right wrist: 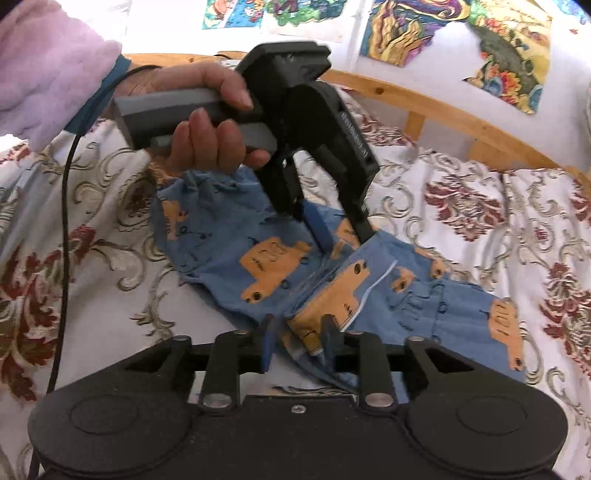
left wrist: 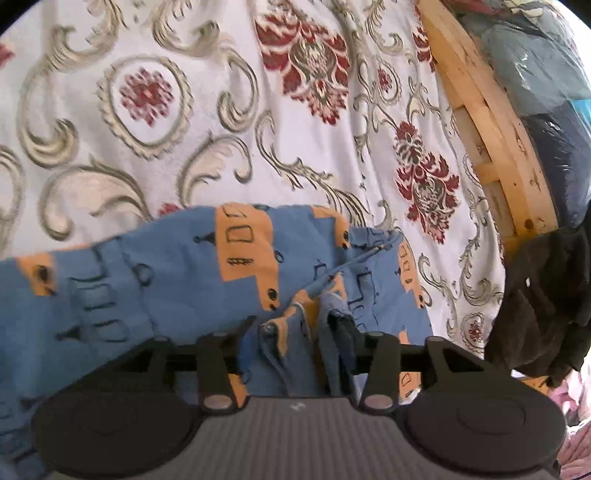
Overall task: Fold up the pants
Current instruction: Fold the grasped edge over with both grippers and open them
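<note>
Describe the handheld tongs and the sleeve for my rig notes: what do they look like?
Both tongs are black, with paired round discs and hinged link arms ahead of a ribbed grey body. The left tongs have a grey pistol handle, white lettering on the side and blue finger pads; a black cable trails from the handle. The hand wears a fluffy pale pink sleeve over a teal cuff.

A home bedroom is being shown. A bed is being covered by a white bedspread (left wrist: 192, 122) patterned with red flowers and beige scrolls. Along its far edge, a pine bed frame (right wrist: 436, 107) is being seen. Above that frame, colourful drawings (right wrist: 402, 29) are being displayed on the white wall. Beside the frame, bagged clothes (left wrist: 546, 96) are being stored.
</note>
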{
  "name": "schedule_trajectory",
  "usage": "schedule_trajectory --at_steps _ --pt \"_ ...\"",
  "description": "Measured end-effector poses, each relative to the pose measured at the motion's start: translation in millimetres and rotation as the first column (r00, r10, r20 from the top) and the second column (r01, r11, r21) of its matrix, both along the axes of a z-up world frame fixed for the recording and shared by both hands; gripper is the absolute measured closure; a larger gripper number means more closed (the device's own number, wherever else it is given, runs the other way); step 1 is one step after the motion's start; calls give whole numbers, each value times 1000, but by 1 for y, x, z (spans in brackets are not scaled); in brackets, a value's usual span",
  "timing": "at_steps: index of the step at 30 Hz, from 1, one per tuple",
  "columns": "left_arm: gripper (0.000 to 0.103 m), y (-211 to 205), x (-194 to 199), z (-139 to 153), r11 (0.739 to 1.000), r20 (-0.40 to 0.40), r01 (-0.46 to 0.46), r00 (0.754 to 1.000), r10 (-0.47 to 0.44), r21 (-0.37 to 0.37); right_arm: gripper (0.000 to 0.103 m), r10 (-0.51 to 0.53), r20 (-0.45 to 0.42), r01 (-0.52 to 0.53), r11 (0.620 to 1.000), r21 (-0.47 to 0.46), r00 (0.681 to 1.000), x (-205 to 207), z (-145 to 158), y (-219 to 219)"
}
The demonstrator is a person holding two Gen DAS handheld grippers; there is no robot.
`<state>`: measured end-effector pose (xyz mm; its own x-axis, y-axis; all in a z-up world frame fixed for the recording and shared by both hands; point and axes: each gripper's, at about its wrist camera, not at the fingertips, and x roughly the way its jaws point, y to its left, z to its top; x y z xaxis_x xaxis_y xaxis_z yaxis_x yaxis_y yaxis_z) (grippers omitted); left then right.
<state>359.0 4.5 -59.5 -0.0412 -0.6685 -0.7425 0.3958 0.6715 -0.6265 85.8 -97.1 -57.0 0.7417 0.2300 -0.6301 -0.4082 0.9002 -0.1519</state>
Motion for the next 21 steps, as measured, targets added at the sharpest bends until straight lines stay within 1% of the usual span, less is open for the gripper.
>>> schedule_trajectory --at_steps 1,2,3,4,5,8,9,13,16,18,20,21 --pt "45 4 -1 5 1000 14 -14 1000 14 3 62 14 -8 -14 1000 6 1000 0 1 1" --pt "40 9 -2 10 1000 28 -27 999 27 3 60 27 -9 -27 1000 16 1000 -1 2 1" --pt "37 13 -3 15 999 48 -41 998 40 4 53 37 -8 -37 999 23 999 -3 4 1" --pt "31 17 -5 21 999 68 -52 996 52 7 49 47 -5 -47 998 31 999 -4 7 1" --pt "30 21 -7 26 998 85 -63 994 62 12 48 52 2 -52 998 37 999 -6 9 0" --pt "30 28 -16 39 997 117 -81 990 79 4 49 19 35 -21 998 55 999 -7 20 -9" --pt "29 28 -21 43 997 125 -81 989 81 -6 52 1 41 -3 999 47 999 -5 22 -14" --pt "30 20 -40 44 997 135 -71 988 75 -31 61 -59 44 60 998 -23 997 1 20 -32" --pt "30 5 -57 41 998 172 -63 983 65 -16 66 -76 32 78 995 -62 997 3 12 -43" --pt "33 -4 -66 34 998 187 -61 981 55 29 67 -67 14 68 993 -94 998 4 4 -46" --pt "40 -11 -69 24 993 179 -79 982 62 93 67 -59 -3 59 992 -109 998 2 -2 -47" --pt "42 -12 -70 19 989 167 -95 983 75 113 67 -56 -7 55 992 -116 998 1 -5 -47"
